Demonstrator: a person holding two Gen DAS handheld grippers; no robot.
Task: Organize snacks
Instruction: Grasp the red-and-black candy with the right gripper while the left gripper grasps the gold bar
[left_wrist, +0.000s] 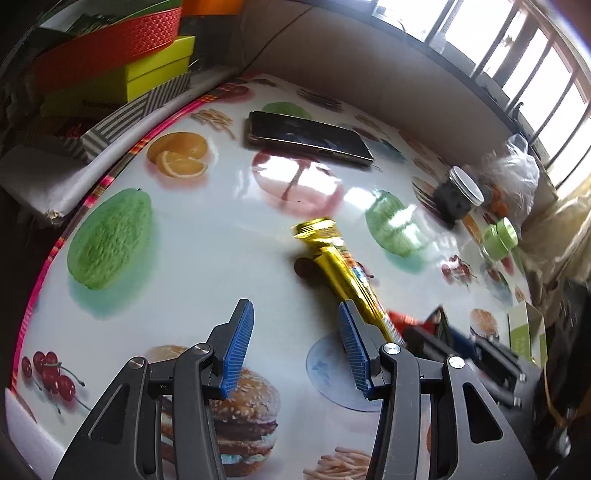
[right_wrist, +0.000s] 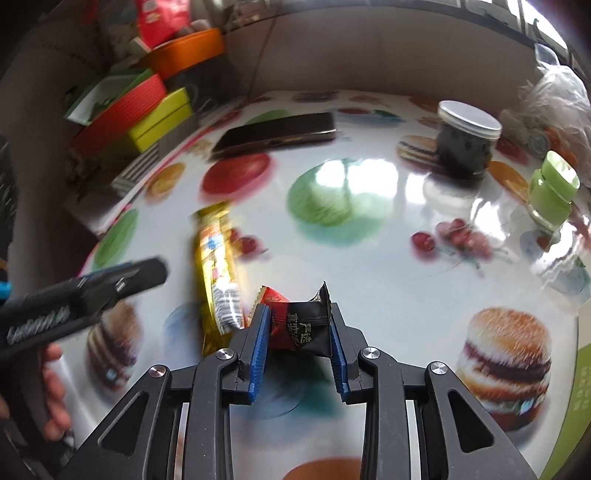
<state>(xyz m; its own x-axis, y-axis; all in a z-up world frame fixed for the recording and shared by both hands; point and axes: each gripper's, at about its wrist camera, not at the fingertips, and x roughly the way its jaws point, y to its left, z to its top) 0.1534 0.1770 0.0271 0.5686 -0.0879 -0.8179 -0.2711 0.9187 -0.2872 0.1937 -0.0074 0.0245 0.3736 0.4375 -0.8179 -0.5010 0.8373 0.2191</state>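
On the food-printed desk (right_wrist: 369, 258), the right claw (right_wrist: 297, 325) pinches a red-and-black snack packet (right_wrist: 299, 325). Just left lies a gold snack bar (left_wrist: 336, 262); the left claw (left_wrist: 295, 347) hangs spread above the desk.

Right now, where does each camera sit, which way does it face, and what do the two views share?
Left wrist: on the left gripper, looking forward over the printed table at the gold snack stick and phone; its open, empty jaws show.
Right wrist: on the right gripper, facing the same table; its jaws are shut on a red-black snack packet, and the left gripper plus the person's hand show at left.
Shared: gold snack stick, phone, dark jar, green-lidded jar, stacked boxes.
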